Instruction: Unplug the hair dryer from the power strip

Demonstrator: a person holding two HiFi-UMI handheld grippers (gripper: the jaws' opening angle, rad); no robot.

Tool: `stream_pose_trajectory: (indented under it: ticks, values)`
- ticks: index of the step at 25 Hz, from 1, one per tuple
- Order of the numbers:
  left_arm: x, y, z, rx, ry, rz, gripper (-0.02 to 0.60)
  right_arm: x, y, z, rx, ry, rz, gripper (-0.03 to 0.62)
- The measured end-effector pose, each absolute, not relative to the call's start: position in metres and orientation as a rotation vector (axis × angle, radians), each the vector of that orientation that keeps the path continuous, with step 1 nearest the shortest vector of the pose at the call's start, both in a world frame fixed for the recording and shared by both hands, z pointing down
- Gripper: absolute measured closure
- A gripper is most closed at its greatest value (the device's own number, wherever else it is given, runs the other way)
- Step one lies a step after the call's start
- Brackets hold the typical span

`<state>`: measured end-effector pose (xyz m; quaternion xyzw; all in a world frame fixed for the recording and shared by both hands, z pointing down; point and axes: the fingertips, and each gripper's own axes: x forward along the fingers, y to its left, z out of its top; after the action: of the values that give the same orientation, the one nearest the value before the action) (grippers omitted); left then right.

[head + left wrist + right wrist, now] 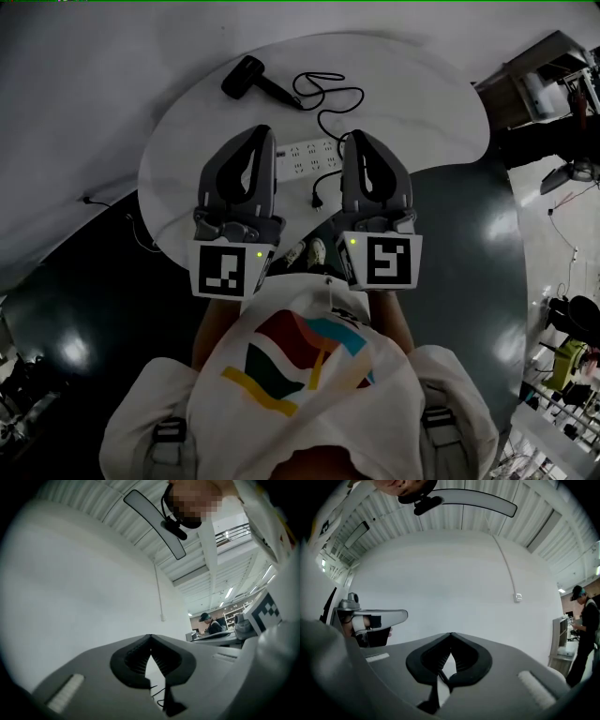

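In the head view a black hair dryer [246, 77] lies at the far side of the white table [187, 141]. Its black cord [328, 94] curls toward me and ends in a plug [317, 200] lying loose on the tabletop, beside the white power strip [305, 157] and out of it. My left gripper [260, 134] and right gripper [356, 138] hover side by side above the strip, both shut and empty. In the gripper views the left gripper [150, 638] and right gripper [451, 635] point level at a white wall, jaws meeting with nothing between them.
The table's near edge runs under my hands, with dark floor [469, 244] around it. Shelving and equipment [553, 84] stand at the right. A person [581, 630] stands at a bench far to the right, also visible in the left gripper view [208, 623].
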<state>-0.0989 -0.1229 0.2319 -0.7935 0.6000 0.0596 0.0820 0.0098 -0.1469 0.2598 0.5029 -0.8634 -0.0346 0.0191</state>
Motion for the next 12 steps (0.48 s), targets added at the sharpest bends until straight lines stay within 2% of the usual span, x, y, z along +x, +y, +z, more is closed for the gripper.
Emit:
stream_pose_trajectory:
  ticks: [6,12]
  values:
    - [-0.105,-0.126,0.229,-2.345,1.807,0.252,0.581,0.01,-0.146,0.264,1.549,-2.677,-0.101,0.582]
    - [-0.109,-0.134,0.244,-2.312,1.88,0.108,0.581,0.007,-0.146,0.27,1.53,-2.677,-0.091,0.582]
